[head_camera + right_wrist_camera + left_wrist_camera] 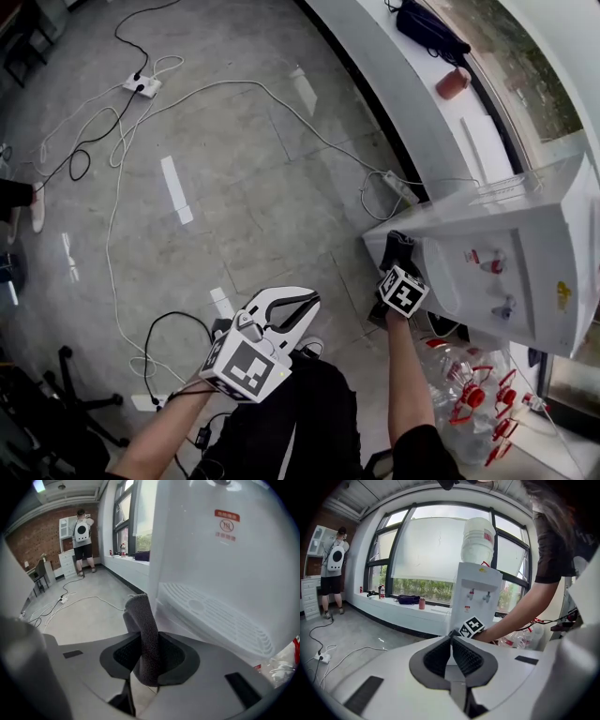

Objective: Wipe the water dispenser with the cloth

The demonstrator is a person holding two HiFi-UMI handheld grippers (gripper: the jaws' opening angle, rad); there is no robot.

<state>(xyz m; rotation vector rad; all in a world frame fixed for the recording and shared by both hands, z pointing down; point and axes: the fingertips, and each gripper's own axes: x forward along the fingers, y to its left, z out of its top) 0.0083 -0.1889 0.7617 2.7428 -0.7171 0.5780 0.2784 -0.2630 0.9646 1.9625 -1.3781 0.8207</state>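
Right claw [149,652]: clenched on the grey cloth [141,620]; forearm [405,375] stretched toward 12 o'clock; cloth held just beside the water dispenser [525,253], low on its front. Left claw [451,641]: jaws pressed together, nothing between; carried at 8 o'clock of the right claw.

The cloth [142,625] in the right gripper [146,654] is grey, matt and nubbly. Just ahead of it, the dispenser [225,564] is smooth, glossy white plastic. The floor [234,169] below looks polished and shiny.

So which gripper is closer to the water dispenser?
The right gripper, holding the cloth, is beside the water dispenser; the left gripper is farther back, over the floor.
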